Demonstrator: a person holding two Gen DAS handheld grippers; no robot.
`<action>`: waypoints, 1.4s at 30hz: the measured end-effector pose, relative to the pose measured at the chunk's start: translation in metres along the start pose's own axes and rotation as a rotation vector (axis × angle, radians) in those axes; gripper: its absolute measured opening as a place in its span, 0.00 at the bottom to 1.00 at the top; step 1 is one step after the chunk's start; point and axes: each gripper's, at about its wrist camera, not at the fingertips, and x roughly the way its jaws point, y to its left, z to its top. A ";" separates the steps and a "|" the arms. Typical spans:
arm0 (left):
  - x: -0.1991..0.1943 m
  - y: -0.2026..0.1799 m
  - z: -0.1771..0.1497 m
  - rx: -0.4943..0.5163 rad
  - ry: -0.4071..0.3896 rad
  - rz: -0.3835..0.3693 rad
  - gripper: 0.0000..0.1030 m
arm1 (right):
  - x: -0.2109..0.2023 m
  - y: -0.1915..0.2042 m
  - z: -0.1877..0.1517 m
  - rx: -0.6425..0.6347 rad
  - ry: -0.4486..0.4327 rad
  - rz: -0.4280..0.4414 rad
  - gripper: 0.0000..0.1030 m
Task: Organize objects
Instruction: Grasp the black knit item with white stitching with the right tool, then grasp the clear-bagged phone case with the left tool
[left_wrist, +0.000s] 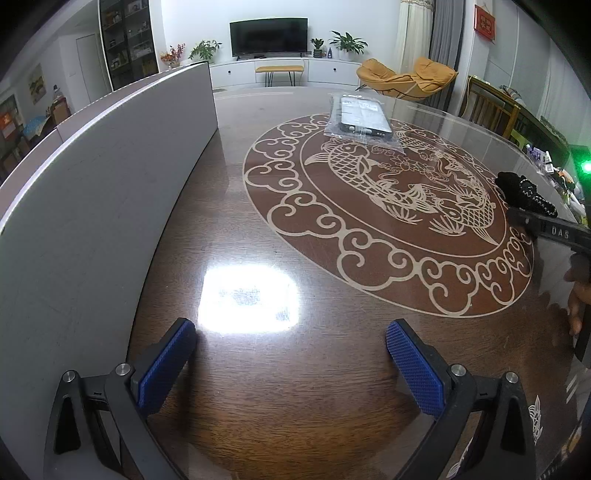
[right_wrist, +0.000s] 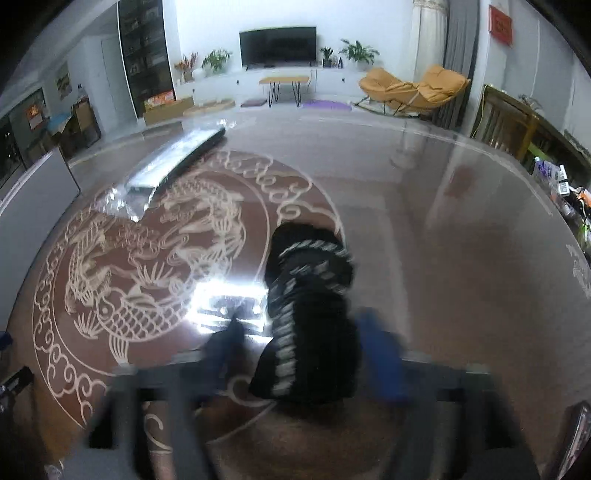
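Observation:
A black knitted cloth (right_wrist: 310, 295) with white stitching lies bunched on the glass-topped table (right_wrist: 424, 240). My right gripper (right_wrist: 303, 350) is blurred and stands open. The cloth lies between its blue pads, with a gap on each side. In the left wrist view the same cloth (left_wrist: 524, 192) is at the right edge, with a right gripper finger (left_wrist: 524, 221) beside it and a hand (left_wrist: 576, 295) behind. My left gripper (left_wrist: 291, 328) hangs open over bare table near the front, with nothing between its fingers. A clear plastic bag (left_wrist: 360, 118) holding a flat dark item lies at the far side.
A tall grey panel (left_wrist: 92, 184) stands along the table's left side, close to my left gripper. The bag (right_wrist: 177, 162) lies left of and beyond the cloth. A round carp pattern (left_wrist: 369, 206) covers the table's middle. Small clutter (right_wrist: 561, 184) sits past the right rim.

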 end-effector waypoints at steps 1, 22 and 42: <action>0.000 0.000 0.000 0.000 0.000 0.000 1.00 | 0.003 0.002 0.000 -0.008 0.010 -0.004 0.93; 0.105 -0.087 0.230 0.347 0.040 -0.107 1.00 | 0.010 0.003 -0.004 -0.004 0.014 0.008 0.97; 0.175 -0.087 0.247 0.128 0.013 -0.091 0.72 | 0.009 0.002 -0.005 -0.002 0.006 0.036 0.97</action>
